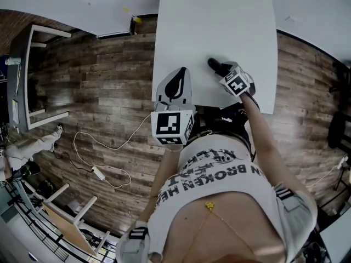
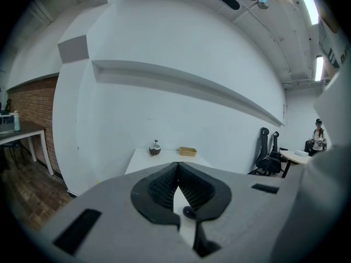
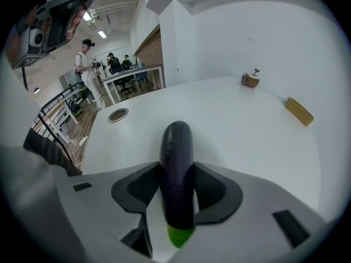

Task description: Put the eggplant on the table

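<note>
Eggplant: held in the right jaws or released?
Held. The right gripper has its jaws closed on the eggplant, over the table; table contact cannot tell.

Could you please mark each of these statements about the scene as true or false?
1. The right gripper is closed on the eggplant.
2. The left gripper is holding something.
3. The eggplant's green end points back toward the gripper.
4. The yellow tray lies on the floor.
1. True. The right gripper has both jaws pressed against the eggplant.
2. False. The left gripper is shut with nothing between its jaws.
3. True. The green end sits deep between the jaws, and the dark tip points out over the table.
4. False. The yellow tray sits on the white table near its far edge, not on the wooden floor.
</note>
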The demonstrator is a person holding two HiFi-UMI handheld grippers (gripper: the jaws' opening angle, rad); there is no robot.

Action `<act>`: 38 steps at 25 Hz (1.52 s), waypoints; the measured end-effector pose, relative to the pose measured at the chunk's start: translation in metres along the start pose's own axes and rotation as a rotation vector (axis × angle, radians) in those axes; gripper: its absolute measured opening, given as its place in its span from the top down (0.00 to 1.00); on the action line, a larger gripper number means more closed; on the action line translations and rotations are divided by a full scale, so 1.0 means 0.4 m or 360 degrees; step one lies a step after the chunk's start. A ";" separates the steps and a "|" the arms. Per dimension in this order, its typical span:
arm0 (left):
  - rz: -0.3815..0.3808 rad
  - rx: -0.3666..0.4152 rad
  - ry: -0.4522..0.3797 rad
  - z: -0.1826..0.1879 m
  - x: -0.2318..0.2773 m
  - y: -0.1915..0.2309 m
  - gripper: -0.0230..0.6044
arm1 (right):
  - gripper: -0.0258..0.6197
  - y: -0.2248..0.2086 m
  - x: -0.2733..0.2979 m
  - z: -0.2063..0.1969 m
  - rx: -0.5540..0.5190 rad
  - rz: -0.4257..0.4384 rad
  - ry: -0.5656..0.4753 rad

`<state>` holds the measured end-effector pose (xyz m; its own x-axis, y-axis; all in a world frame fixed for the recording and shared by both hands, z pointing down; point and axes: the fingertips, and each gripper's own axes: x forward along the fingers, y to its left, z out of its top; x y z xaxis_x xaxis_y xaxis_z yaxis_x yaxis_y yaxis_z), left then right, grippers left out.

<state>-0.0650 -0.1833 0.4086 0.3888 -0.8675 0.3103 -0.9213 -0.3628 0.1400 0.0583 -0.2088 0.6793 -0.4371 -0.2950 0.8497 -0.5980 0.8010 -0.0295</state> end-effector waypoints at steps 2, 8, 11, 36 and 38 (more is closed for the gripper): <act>0.0003 -0.0002 0.0000 0.001 -0.001 0.002 0.96 | 0.67 -0.001 0.001 0.000 0.0017 0.0004 0.0000; 0.0006 -0.0004 -0.0007 0.006 -0.007 0.008 0.96 | 0.67 -0.001 0.002 0.005 0.0062 0.0010 -0.0001; 0.0005 -0.0007 -0.0007 0.005 -0.008 0.005 0.96 | 0.67 -0.003 0.001 0.004 0.0070 0.0017 0.0000; -0.0034 0.0016 -0.0011 0.006 -0.029 -0.023 0.96 | 0.58 -0.009 -0.029 0.019 0.0088 -0.0022 -0.0025; -0.0043 0.0020 -0.0016 0.009 -0.027 -0.025 0.96 | 0.58 -0.014 -0.033 0.016 0.0090 -0.0034 -0.0023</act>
<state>-0.0599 -0.1716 0.4003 0.4135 -0.8607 0.2969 -0.9105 -0.3904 0.1365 0.0631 -0.2128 0.6647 -0.4334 -0.3195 0.8427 -0.6441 0.7638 -0.0417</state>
